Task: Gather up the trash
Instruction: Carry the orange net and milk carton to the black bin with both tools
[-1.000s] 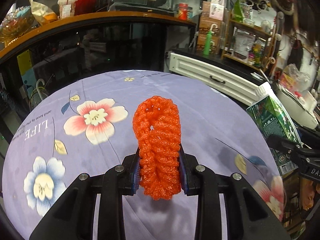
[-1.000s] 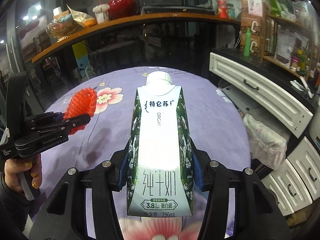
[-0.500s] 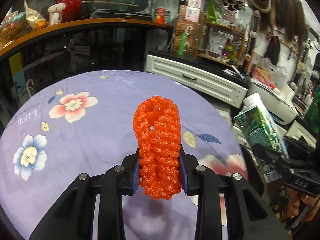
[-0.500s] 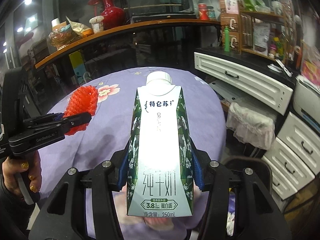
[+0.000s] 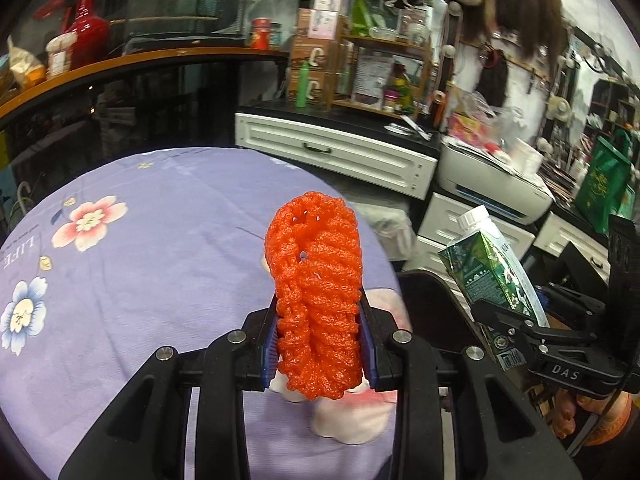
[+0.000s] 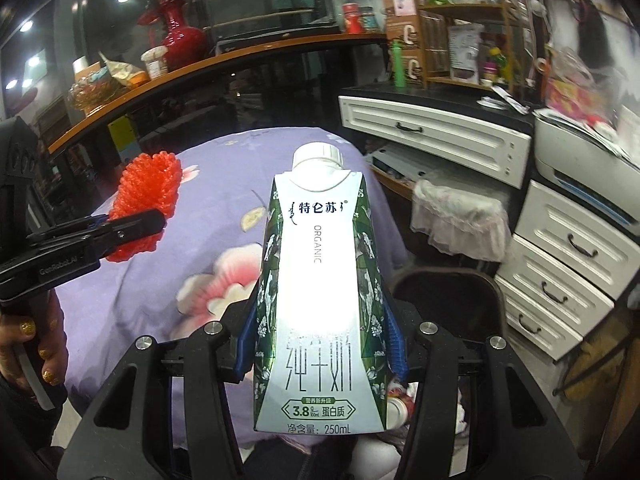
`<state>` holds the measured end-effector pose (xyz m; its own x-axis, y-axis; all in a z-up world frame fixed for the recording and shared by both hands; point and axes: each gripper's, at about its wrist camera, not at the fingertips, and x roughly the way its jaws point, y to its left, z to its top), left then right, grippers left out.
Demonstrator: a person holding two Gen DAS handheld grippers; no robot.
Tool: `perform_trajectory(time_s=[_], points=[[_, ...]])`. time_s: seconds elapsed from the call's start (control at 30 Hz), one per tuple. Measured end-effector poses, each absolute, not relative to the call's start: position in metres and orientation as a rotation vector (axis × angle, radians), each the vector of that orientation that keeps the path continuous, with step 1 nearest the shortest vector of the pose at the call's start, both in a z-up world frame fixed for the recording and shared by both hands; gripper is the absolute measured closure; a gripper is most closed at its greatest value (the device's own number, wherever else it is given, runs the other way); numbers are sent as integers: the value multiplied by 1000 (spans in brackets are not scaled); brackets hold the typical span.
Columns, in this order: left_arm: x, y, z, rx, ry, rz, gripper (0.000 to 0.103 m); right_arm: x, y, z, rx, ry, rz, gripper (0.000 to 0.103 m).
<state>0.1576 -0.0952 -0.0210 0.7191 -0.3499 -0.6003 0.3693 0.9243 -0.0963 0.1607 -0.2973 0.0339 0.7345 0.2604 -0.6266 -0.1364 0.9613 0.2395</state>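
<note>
1. Left claw point(image 5: 319, 350) is clenching on an orange foam fruit net point(image 5: 316, 296); both blue pads are pressing into its lower half. The net is standing upright out of the claw, its upper loop free above the pads.
2. The net is hanging in the air over the right edge of the table point(image 5: 160, 264), which is carrying a purple floral cloth. It is touching nothing but the pads.
3. Right claw point(image 6: 320, 346) is grasping a milk carton point(image 6: 320, 292) by its two green side panels. The carton is standing upright, white screw cap on top, printed front facing the camera.
4. In the right wrist view the carton is sitting past the table's right edge, partly over a dark round bin point(image 6: 448, 304) standing just beside the table.
5. Some crumpled items are showing inside the bin under the carton's base; what they are is unclear.
6. In the left wrist view the carton point(image 5: 496, 280) is tilting and is lying well to the right of the net, apart from it.
7. A person's hand point(image 6: 36, 344) with glittery gold nails is gripping the left claw's handle.
8. White drawer units point(image 6: 432, 136) are standing beyond the bin.
</note>
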Motion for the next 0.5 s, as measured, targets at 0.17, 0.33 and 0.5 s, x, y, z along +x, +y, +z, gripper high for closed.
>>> perform_trajectory(time_s=[0.17, 0.33, 0.5], points=[[151, -118, -23, 50, 666, -450, 71, 148, -321, 23, 205, 725, 173, 52], [146, -144, -26, 80, 670, -499, 71, 147, -344, 10, 240, 736, 129, 52], [144, -168, -32, 111, 682, -538, 71, 155, -360, -13, 264, 774, 89, 52]])
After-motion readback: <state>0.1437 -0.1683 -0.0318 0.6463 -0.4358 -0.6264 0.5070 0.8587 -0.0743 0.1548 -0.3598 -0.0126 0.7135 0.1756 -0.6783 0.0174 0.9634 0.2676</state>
